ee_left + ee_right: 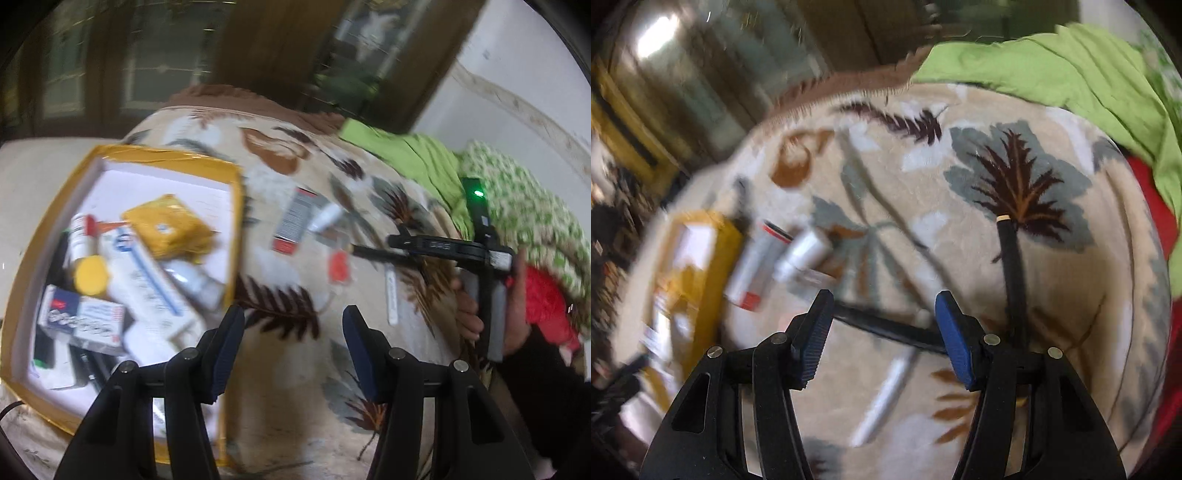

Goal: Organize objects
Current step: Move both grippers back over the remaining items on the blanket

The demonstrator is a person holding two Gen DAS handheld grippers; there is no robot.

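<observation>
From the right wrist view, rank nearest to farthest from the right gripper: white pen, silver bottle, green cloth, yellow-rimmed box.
Measured from the right gripper, which is open:
1. White pen, on the blanket just below the fingertips.
2. Silver bottle, ahead to the left.
3. Yellow-rimmed box, far left, past the bottle.
4. Green cloth, at the blanket's far upper right.

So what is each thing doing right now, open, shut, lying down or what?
Left gripper: open, holding nothing.
Right gripper: open, holding nothing.
Box: open, partly filled.
Yellow packet: in the box.
White pen: lying on the blanket.
Black pen: lying on the blanket.
</observation>
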